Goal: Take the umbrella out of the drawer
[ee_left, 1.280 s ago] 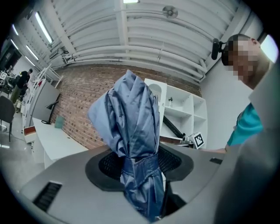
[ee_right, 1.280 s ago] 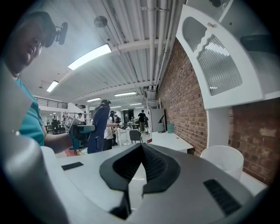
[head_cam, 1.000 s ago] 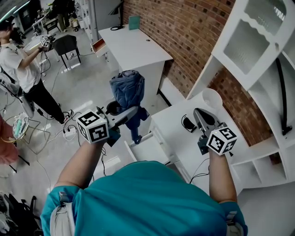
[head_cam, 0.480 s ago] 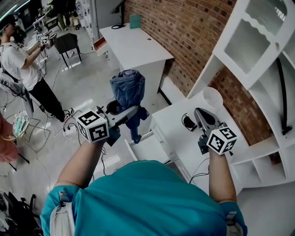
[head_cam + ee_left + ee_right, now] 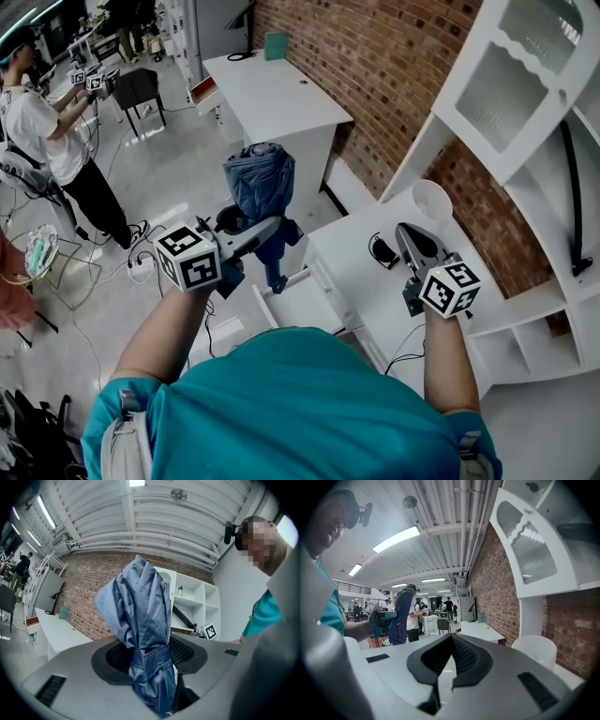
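Blue fabric, folded and bunched: in the head view the umbrella (image 5: 258,183) stands upright in the left gripper (image 5: 272,228), lifted clear of the open white drawer (image 5: 295,302) below it, with its dark lower end hanging under the jaws. The right gripper (image 5: 405,230) hovers over the white cabinet top (image 5: 361,272) near a white cup (image 5: 431,199), its jaws drawn together.

In the left gripper view, the umbrella (image 5: 140,611) fills the centre. Its loose pleats are gathered under a strap of the same cloth, and the left gripper (image 5: 149,653) clamps it from both sides at that strap, the black pads pressing into the fabric. Brick wall and white shelving show behind.

In the right gripper view, the right gripper (image 5: 451,641) is closed and empty, its pads meeting at the tips. The umbrella (image 5: 402,616) appears at left as a dark blue upright bundle, and the cup (image 5: 534,651) stands at right.
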